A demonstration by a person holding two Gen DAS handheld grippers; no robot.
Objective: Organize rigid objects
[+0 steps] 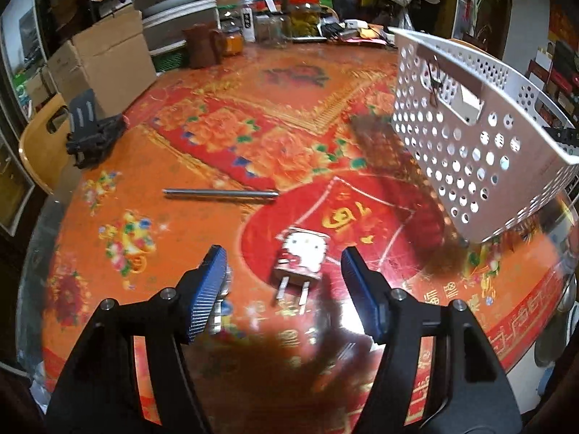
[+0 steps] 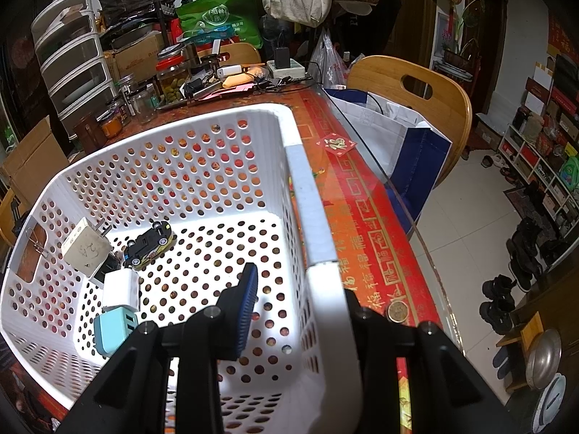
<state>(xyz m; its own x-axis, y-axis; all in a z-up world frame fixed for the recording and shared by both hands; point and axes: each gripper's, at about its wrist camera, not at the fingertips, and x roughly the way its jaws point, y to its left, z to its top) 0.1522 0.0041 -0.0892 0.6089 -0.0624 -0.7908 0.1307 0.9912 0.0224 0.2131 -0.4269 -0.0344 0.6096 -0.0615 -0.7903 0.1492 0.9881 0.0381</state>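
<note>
My left gripper [image 1: 284, 282] is open and hovers just above the table, its fingers either side of a Hello Kitty plug charger [image 1: 302, 258] lying prongs toward me. A metal rod [image 1: 220, 194] lies farther out on the table. My right gripper [image 2: 300, 311] is shut on the rim of the white perforated basket [image 2: 315, 224], which it holds tilted above the table; the basket also shows in the left wrist view [image 1: 470, 137]. Inside lie a toy car [image 2: 150, 244], a white cube charger [image 2: 87, 247], a white plug [image 2: 121, 289] and a light blue USB charger [image 2: 115, 329].
A black folding stand [image 1: 92, 133] sits at the table's left edge. Jars, a brown jug [image 1: 201, 45] and clutter line the far edge. Wooden chairs [image 2: 416, 94] stand by the table. A coin [image 2: 398, 311] lies near the glass edge.
</note>
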